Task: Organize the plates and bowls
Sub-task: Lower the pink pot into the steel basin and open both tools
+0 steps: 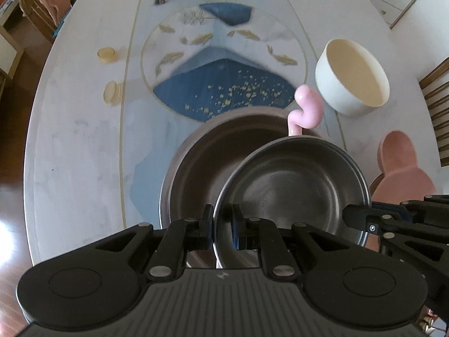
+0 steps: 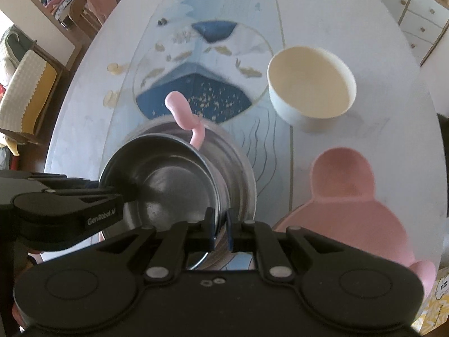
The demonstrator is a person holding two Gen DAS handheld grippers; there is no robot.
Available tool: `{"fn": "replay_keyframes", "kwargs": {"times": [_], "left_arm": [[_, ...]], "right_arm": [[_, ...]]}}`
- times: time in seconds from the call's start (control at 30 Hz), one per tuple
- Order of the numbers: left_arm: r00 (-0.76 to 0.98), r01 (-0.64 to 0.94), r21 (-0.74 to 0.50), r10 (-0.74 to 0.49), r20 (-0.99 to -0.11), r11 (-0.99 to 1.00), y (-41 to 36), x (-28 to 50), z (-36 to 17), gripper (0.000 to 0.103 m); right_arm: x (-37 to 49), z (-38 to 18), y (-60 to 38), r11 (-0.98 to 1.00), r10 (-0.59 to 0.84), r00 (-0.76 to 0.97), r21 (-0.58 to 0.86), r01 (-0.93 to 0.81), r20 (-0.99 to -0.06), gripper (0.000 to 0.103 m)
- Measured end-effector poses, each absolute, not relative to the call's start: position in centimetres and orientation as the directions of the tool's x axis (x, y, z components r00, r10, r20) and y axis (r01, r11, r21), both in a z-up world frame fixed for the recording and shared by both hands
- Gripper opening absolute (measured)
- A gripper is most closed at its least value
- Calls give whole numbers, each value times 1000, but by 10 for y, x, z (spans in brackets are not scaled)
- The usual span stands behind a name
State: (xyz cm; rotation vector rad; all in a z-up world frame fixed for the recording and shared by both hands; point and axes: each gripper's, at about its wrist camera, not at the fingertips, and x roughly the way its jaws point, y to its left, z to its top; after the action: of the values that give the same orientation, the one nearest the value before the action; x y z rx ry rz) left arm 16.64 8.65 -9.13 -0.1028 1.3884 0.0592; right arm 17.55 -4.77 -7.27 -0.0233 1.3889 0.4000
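Nesting step: both grippers lowering the small shiny steel bowl [image 1: 291,185] into the big steel bowl [image 1: 196,163]

The left gripper [image 1: 221,224] and right gripper [image 2: 220,229] are each clamped on opposite sides of the small bowl's rim, holding it tilted over the big one near the near edge of the pale patterned table [image 1: 84,140]. Next, I'd guess: level it, drop it in, let go. Watch the pink curly handle [image 1: 304,106] poking up behind; the cream round bowl [image 1: 353,78] and pink bear-shaped plate [image 2: 342,174] sit clear toward the right edge.
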Motion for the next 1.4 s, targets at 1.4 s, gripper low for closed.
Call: {"fn": "replay_keyframes", "kwargs": {"times": [1.4], "left_arm": [[235, -73, -37, -19, -972, 997, 103, 165, -91, 32]], "right_arm": [[177, -72, -38, 913, 316, 117, 269, -305, -941, 26]]}}
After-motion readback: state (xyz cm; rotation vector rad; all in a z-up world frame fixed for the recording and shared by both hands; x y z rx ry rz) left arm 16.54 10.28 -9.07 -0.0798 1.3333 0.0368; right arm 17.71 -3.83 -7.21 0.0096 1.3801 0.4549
